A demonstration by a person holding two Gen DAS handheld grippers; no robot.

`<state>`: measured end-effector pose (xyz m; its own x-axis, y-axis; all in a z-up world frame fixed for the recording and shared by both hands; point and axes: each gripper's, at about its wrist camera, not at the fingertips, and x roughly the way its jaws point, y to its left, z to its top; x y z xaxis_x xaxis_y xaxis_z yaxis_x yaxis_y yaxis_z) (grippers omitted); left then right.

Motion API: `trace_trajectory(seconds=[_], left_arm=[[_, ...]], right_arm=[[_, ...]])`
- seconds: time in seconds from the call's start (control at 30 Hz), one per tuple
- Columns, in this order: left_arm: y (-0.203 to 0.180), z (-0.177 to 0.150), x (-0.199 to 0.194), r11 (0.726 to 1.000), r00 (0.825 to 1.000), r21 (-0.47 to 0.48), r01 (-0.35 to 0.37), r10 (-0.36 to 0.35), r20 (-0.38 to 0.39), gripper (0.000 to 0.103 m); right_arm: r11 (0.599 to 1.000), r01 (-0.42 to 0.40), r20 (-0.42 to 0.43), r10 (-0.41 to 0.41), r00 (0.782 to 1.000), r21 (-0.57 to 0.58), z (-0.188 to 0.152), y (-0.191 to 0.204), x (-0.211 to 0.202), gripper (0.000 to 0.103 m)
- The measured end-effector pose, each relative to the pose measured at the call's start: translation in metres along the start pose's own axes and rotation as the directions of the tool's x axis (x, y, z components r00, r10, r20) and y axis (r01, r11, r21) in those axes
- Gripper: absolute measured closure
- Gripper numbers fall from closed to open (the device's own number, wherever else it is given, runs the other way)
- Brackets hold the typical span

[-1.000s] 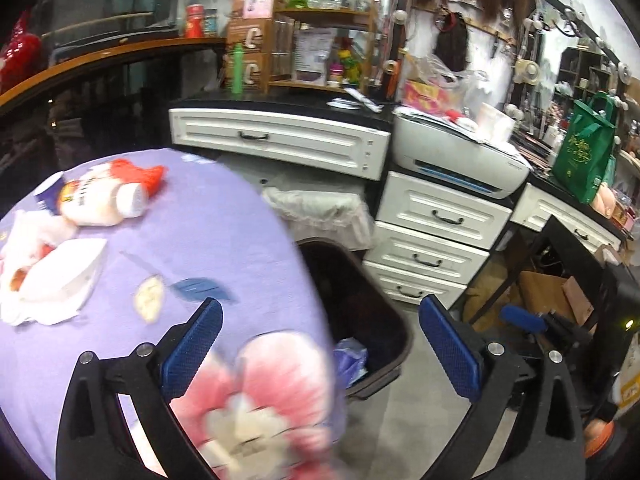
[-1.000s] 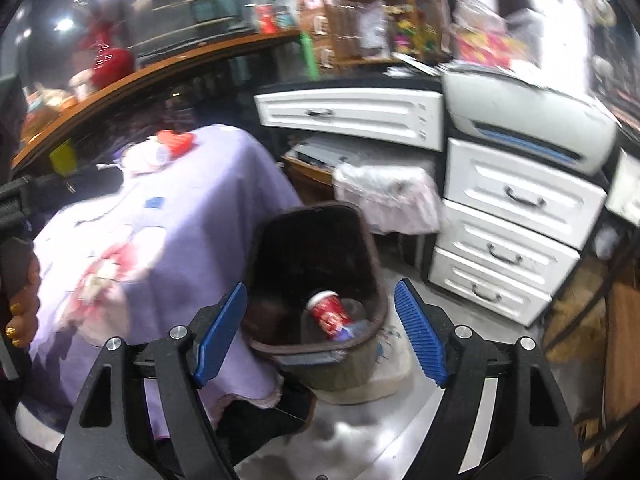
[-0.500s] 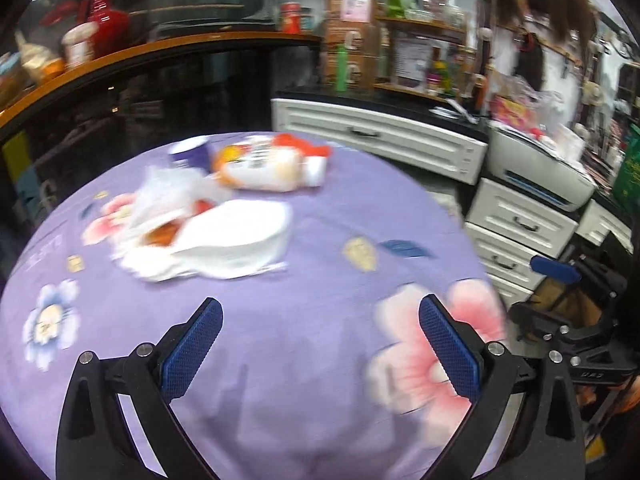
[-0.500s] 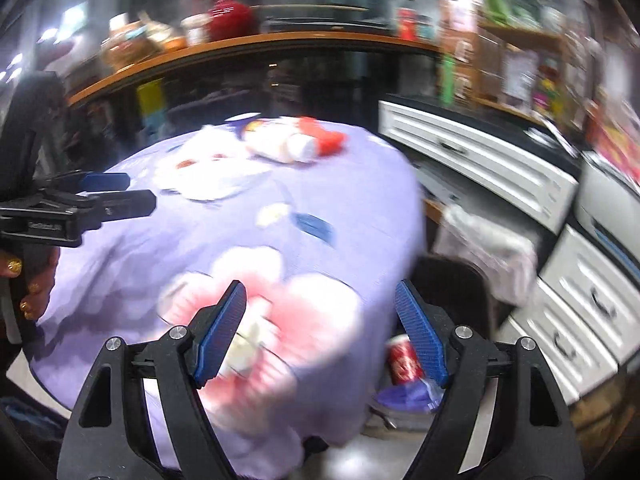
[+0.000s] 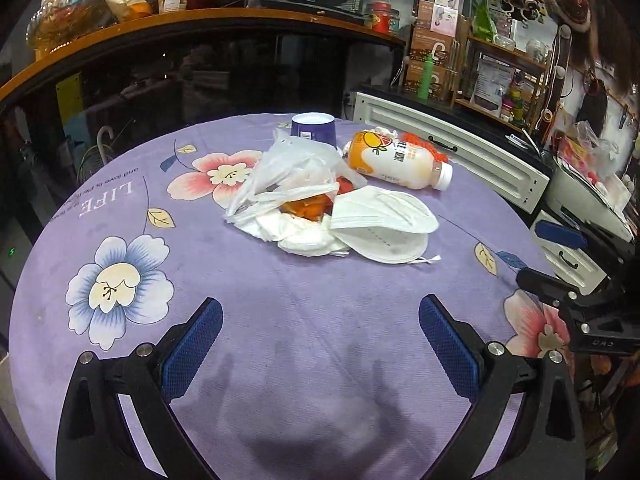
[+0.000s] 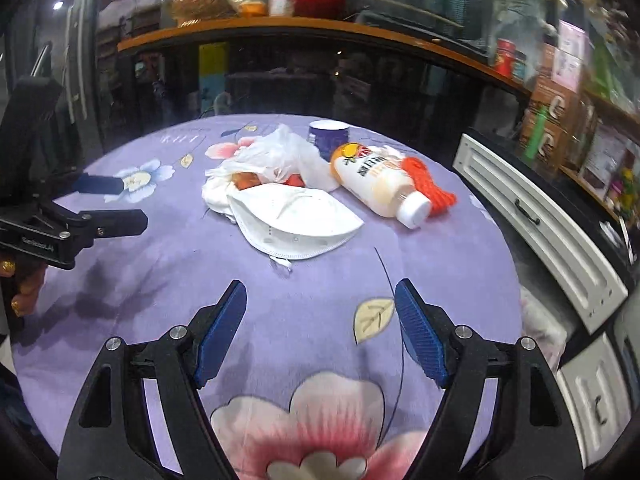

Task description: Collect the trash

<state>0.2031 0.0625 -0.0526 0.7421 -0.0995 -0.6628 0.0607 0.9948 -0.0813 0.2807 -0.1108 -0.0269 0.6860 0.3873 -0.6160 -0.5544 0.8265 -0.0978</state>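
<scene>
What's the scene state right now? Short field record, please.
surface: round table with purple flowered cloth
trash on table: face mask, plastic bag with orange scraps, tissues, drink bottle lying on its side, purple cup upside down, red mesh beside the bottle
layout: all clustered toward the far side of the table
left gripper: open, empty, above the near cloth
right gripper: open, empty, above the near cloth
contact: neither gripper touches any trash
bin: not in view
</scene>
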Motion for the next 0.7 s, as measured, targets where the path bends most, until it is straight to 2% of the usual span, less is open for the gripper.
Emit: trace_trajectory(seconds=[0.13,0.23,0.47,0.7], left_arm=[[0.003,0.004,0.010,1.000,1.000,-0.002,0.019,-0.019,-0.010,0.006],[-0.002,0.010,0.018,0.999,1.000,0.036,0.026,-0.026,-0.015,0.006],[-0.012,0.021,0.033,0.995,0.999,0.091,0.043,-0.042,-0.013,0.008],[-0.006,0.023,0.039,0.994,0.995,0.056,0.094,-0.093,-0.019,0.008]], right_arm=[[1.000,0.023,-0.027,-0.023,0.999,-0.015,0.018,-0.003,0.021,0.027],[0.999,0.041,-0.033,-0.041,0.999,-0.020,0.031,-0.015,0.036,0.027],[0.999,-0.009,-0.076,0.006,0.997,-0.042,0.083,-0.050,0.090,0.027],[0.982,-0.039,-0.170,0.007,0.985,-0.185,0.121,-0.059,0.149,0.027]])
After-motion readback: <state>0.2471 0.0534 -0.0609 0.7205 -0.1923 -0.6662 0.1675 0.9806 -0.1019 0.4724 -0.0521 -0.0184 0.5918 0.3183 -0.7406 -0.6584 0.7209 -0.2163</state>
